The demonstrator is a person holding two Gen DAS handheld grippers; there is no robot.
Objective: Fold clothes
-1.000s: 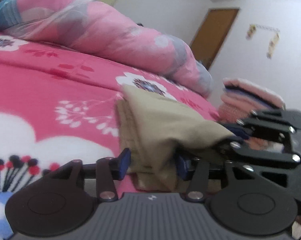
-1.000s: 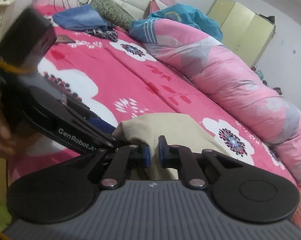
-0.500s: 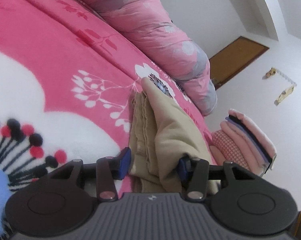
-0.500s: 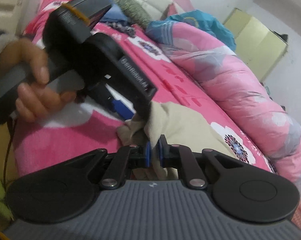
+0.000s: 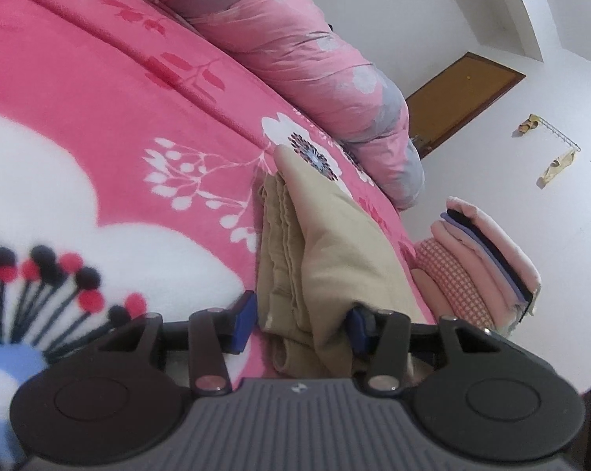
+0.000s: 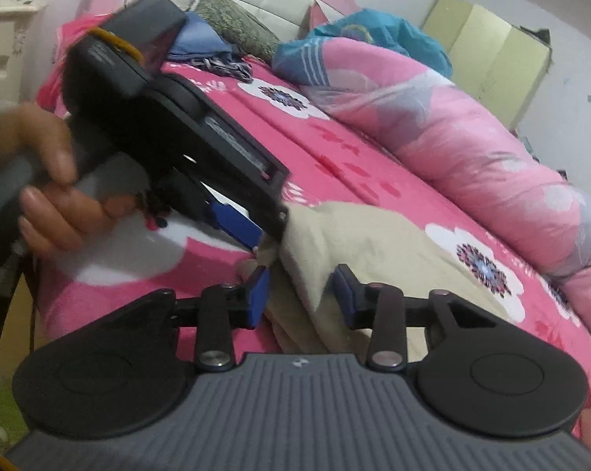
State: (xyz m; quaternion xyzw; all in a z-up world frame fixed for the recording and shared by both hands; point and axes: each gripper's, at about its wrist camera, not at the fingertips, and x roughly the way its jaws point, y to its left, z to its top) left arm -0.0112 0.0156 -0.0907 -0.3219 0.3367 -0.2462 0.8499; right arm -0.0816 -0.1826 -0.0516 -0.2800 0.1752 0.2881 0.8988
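Folded beige cotton garment [image 5: 326,259] lay on pink floral bedspread [image 5: 99,117], near bed edge. Left gripper [image 5: 301,324] straddled thick folded edge, grip uncertain. Right gripper [image 6: 301,290] jaws had just been opening, cloth between, pads clear. Final fold apparently finished; next likely transfer to folded pink clothes stack [image 5: 480,259].

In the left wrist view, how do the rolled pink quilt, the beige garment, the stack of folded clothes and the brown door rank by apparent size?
1. rolled pink quilt
2. beige garment
3. stack of folded clothes
4. brown door
The door is far away, so its small look misleads.
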